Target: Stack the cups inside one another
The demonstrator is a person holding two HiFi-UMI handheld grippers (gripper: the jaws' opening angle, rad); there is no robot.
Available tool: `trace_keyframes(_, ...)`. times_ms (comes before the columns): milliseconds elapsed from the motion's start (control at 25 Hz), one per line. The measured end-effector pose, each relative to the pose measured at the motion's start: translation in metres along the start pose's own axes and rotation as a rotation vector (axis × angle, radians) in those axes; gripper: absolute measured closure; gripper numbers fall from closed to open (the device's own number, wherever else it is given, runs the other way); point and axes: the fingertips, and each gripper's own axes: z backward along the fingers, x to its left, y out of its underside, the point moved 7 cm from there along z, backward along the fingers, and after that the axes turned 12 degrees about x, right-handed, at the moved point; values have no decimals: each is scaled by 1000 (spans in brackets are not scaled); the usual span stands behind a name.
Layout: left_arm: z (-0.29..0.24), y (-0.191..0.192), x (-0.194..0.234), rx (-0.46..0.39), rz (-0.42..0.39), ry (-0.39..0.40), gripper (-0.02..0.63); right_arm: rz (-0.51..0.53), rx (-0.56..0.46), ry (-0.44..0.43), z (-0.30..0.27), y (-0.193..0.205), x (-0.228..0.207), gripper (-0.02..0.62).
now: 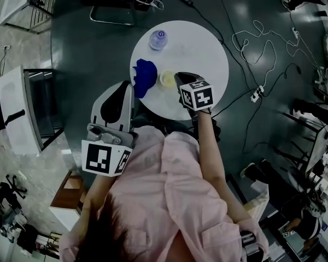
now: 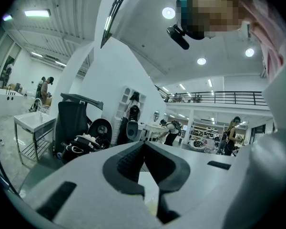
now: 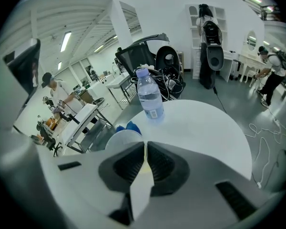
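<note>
A: As the right gripper [image 3: 144,149] is the one over the table, what do its jaws hold?

B: They are closed on something thin and pale. It seems to be the wall of the pale yellow cup [image 1: 167,78], whose rim shows just beside the jaws on the left. In the head view the tips sit at the right edge of that cup, which stands upright on the round white table [image 1: 208,53].

A: And the left gripper?

B: The left gripper [image 2: 144,146] has its jaws together with nothing between them. It is held near the person's body, off the near left edge of the table, and it points up into the room.

A: What lies around the cup?

B: Just beside it, to the left, is a blue heap [image 1: 144,76]. It may be the other cups, but no view shows its form clearly enough to tell. A water bottle [image 1: 158,39] stands farther back, apart from the cup.

A: So which step is in hand?

B: By judgement, it is the grasp of one cup, and no stacking is visible yet. The next move calls for lifting the cup straight, so that the thin wall does not bend under the pinch. Then the cup must come above its partner, mouth upward, before it goes down inside. If the blue heap is the partner, the left gripper probably must set it upright or steady it first.
</note>
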Motion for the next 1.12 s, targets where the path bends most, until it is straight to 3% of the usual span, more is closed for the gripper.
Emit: trace_keyframes(1120,1,0,5,16,-1,-24,591,45,54,33,-29,1,-8,554)
